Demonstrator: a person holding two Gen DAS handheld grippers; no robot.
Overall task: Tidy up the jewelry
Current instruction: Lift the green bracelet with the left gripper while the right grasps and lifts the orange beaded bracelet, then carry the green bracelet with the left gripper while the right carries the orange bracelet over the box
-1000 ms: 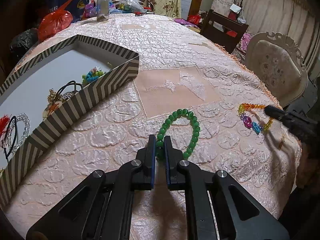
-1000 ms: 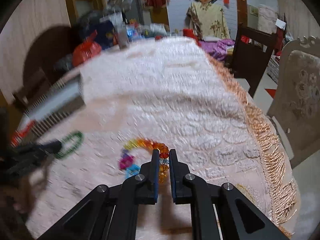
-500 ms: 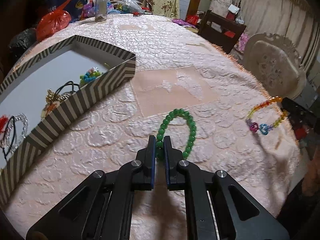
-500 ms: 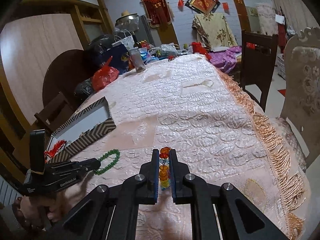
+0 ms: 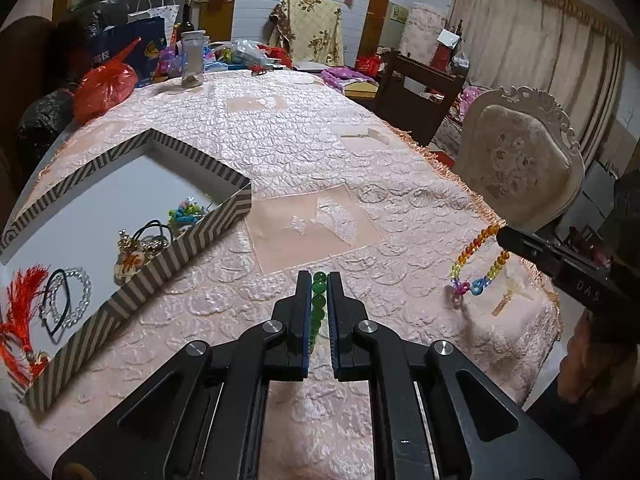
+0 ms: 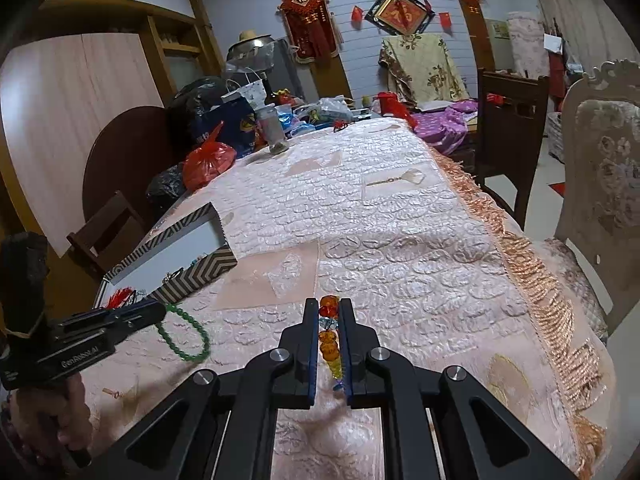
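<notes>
Beads fill both sets of tongs: the left gripper (image 5: 319, 280) is clamped on a green bead bracelet (image 5: 319, 304), whose loop hangs clear above the pink tablecloth (image 5: 304, 132) in the right wrist view, and the right gripper (image 6: 329, 307) is clamped on a rainbow bead bracelet (image 6: 330, 346), which dangles over the table's right edge in the left wrist view. Farther left sits the striped box (image 5: 192, 240), holding a clear bead bracelet (image 5: 76, 296), a black cord, a red tassel (image 5: 20, 312) and coloured beads. Beyond, bags and a jar (image 5: 192, 64) crowd the far end.
</notes>
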